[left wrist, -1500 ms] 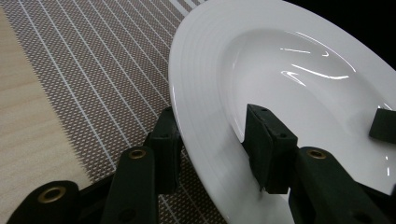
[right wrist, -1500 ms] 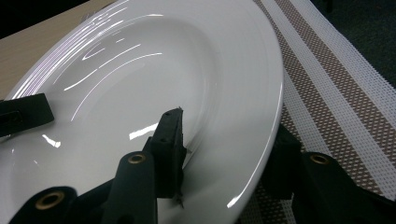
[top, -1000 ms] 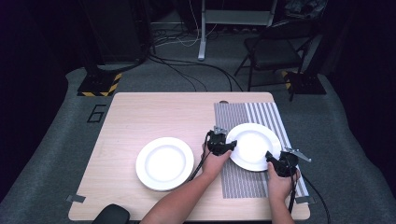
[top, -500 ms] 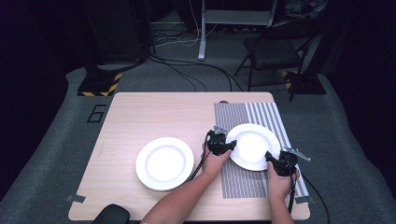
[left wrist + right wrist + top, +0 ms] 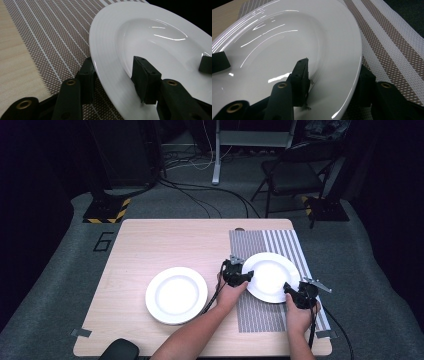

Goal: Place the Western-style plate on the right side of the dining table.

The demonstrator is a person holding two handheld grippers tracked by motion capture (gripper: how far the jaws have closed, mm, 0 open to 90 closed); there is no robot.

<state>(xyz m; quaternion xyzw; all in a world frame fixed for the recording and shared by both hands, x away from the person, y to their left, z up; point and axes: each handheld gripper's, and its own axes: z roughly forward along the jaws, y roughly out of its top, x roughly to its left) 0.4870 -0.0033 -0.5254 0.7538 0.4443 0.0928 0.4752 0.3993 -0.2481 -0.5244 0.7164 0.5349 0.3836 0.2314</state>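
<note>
Plate (image 5: 271, 276), white, deep-welled, sits over the striped placemat (image 5: 260, 312) on the right part of the wooden table (image 5: 165, 245), gripped from two sides. Left gripper (image 5: 241, 276) clamps the plate's left rim: in the left gripper view one jaw lies under the rim against the mat, the other presses inside the well. Right gripper (image 5: 290, 291) clamps the near right rim the same way; in the right gripper view one jaw sits on the plate's inner face, the other below its edge by the placemat. Second white plate (image 5: 176, 295) rests on bare wood to the left, well apart. Folding chair (image 5: 295, 172) stands on the floor beyond the table.
</note>
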